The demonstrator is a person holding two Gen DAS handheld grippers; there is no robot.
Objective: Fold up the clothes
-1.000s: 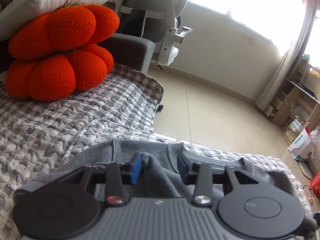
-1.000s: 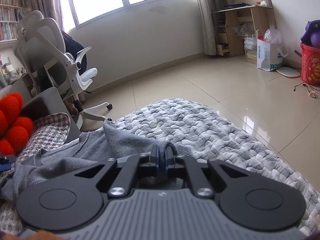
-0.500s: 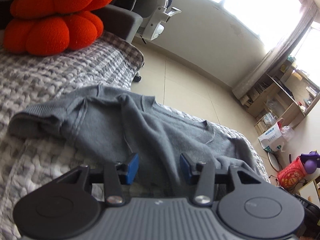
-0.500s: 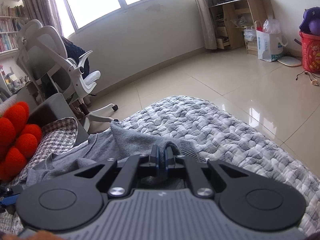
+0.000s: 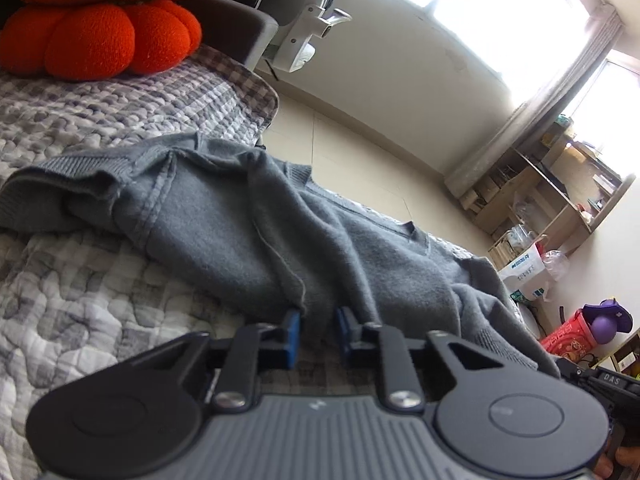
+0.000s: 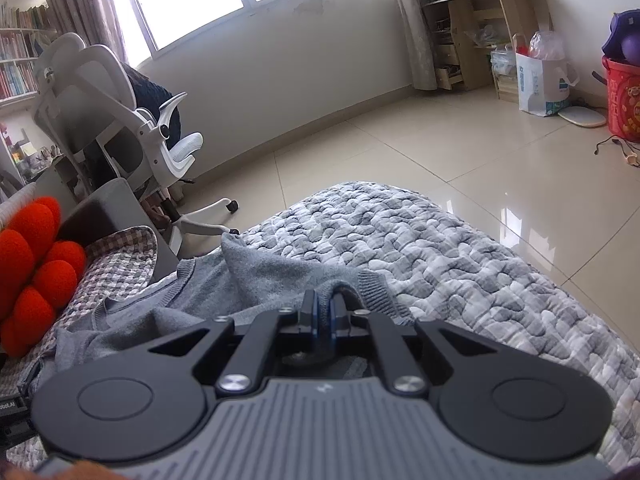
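One grey sweater (image 5: 248, 216) — your right gripper (image 6: 322, 314) grips its hem; your left gripper (image 5: 318, 334), narrower than before, straddles fabric ahead.

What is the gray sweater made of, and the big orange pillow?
The sweater looks like soft knit, maybe cotton fleece: matte and fuzzy, with ribbed edges and stitched seams. The pillow looks like fuzzy knitted yarn, puffed into round lumps. The exact fibers can't be told.

Black tool (image 5: 318, 334) — blue pads (image 5: 291, 334), silver screws.
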